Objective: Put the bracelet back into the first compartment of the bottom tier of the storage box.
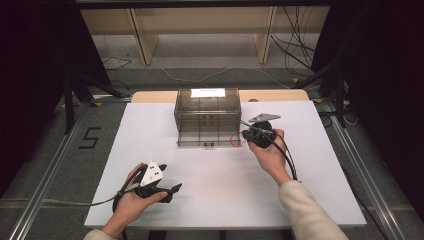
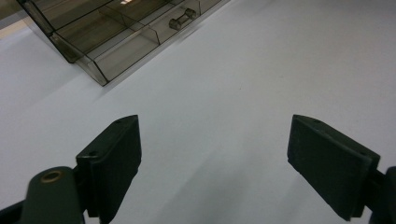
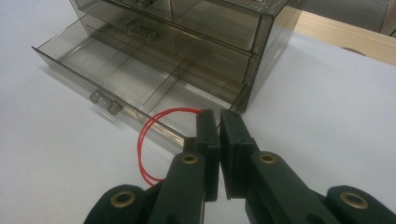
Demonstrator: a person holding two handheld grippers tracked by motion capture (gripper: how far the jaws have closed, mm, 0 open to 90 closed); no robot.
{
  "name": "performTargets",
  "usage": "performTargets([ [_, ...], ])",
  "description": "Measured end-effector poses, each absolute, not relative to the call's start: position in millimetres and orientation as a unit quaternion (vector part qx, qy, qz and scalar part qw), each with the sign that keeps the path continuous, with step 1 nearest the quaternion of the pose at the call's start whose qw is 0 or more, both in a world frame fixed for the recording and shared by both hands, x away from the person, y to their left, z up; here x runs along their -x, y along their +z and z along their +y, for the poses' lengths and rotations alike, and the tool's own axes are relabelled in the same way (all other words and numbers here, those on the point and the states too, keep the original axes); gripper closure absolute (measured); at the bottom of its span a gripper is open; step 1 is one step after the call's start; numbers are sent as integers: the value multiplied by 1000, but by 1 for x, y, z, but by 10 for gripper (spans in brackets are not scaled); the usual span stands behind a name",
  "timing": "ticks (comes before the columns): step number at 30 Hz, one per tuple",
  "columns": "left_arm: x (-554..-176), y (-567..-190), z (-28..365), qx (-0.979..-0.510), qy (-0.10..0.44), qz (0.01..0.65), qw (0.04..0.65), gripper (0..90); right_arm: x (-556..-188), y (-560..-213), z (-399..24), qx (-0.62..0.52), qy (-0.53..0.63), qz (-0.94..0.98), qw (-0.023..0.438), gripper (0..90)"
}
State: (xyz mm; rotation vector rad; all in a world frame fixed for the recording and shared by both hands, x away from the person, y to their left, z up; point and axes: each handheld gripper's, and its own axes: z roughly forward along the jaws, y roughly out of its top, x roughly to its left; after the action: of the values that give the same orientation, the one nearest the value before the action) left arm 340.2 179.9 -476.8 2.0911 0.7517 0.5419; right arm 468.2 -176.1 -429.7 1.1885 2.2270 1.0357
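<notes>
Our right claw, clamped on a red elastic band, hangs at the open bottom drawer's near right corner; our left claw, jaws apart, idles over the counter, well away.

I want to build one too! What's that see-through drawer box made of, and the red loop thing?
Drawer box: probably smoky, glossy plastic; you can see the dividers through its walls. Red loop: thin and springy-looking, maybe rubber band or cord; hard to tell.
</notes>
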Motion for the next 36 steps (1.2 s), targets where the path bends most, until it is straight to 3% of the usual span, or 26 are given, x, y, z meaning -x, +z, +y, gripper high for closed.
performTargets([
  [36,-340,-476,179,-834,214,295,414,179,-476,-428,-148,-410,378,805,202,871],
])
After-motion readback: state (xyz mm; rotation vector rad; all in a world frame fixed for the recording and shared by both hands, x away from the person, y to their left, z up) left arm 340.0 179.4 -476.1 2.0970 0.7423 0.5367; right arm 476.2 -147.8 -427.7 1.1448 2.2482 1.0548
